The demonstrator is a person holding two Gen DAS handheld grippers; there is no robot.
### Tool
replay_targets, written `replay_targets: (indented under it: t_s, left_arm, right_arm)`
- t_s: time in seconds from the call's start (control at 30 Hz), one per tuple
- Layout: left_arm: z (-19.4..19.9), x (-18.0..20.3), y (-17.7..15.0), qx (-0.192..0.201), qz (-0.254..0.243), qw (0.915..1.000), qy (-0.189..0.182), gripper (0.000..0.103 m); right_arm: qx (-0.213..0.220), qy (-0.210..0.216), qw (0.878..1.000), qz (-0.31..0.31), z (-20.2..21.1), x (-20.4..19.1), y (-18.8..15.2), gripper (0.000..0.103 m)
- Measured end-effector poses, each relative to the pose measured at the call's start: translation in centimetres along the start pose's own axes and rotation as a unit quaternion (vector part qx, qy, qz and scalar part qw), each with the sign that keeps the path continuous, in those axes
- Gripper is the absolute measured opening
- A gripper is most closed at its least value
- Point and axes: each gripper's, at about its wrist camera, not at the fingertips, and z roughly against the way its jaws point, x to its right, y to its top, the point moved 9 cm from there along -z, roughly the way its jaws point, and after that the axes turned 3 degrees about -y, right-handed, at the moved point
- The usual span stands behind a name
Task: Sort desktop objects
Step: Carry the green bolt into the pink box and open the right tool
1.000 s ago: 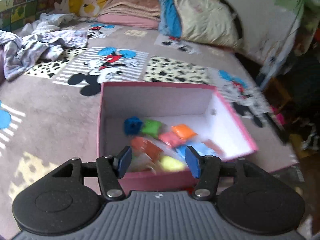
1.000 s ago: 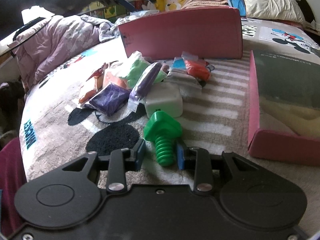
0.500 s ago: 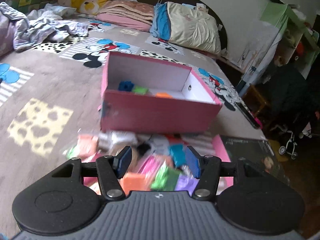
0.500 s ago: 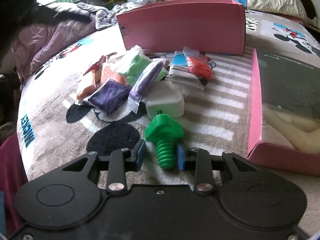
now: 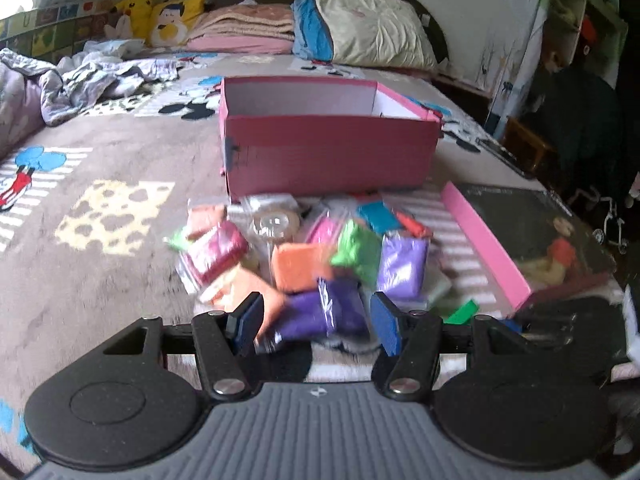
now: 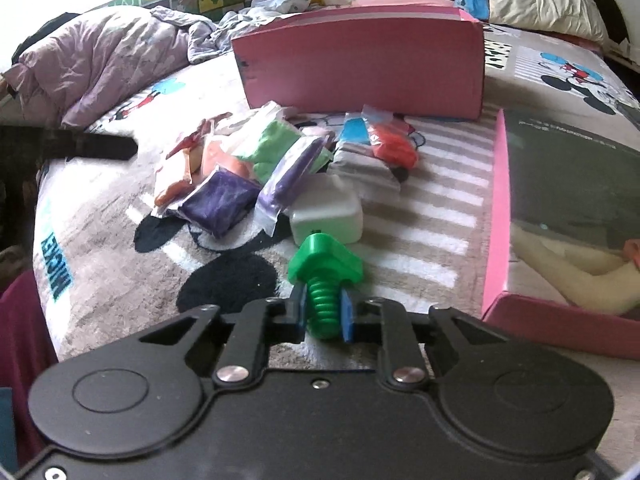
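The green toy bolt point(image 6: 325, 280) sits low in the centre of the right wrist view, head up-frame, its threaded shank between the jaws of the right gripper point(image 6: 324, 314). Those jaws are closing and the blue pads look pressed against the threads. The hold is on ridged round plastic near the tail end, so the heavy head could swing or the bolt could slide out along the threads when lifted; a squeeze that is off-centre would cause that.

Just above the bolt head lies a white block point(image 6: 326, 216), close enough to be nudged if the bolt is dragged rather than raised. Further up, the heap of clay bags point(image 6: 256, 168) spreads toward the pink box point(image 6: 360, 64) at top centre.

In the left wrist view the left gripper point(image 5: 316, 326), jaws spread and empty, hangs over a dark purple bag point(image 5: 320, 312) at lower centre. The slick bags overlap, so a pinch may catch two, or only loose film. The picture is blurred here.
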Motion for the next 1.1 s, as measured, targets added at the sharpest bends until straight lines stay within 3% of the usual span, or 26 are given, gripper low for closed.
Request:
replay_targets:
  t_s: [0.13,0.4,0.73,1.1]
  left_arm:
    - [-0.5,0.1,-0.9,-0.011,0.013,0.9998,-0.008,0.057]
    - [-0.2,0.8,-1.4,-0.004,-0.014,0.9999,0.005,0.057]
    - [0.3,0.9,-1.1,0.015,-0.028,0.9993,0.021,0.057]
    - [0.2,0.2,-0.8,0.03,-0.029,0.9986,0.034,0.057]
  right_arm:
    - [0.004,0.006,1.0,-0.004,1.1,0.2,0.4,0.016]
    - [0.041,0.012,0.999,-0.03,4.0,0.9,3.2,0.016]
    - [0.093,0.008,0.996,-0.001,6.5,0.4,9.4,0.016]
    - [0.132,-0.004,0.991,0.037,6.1,0.6,15.6,0.016]
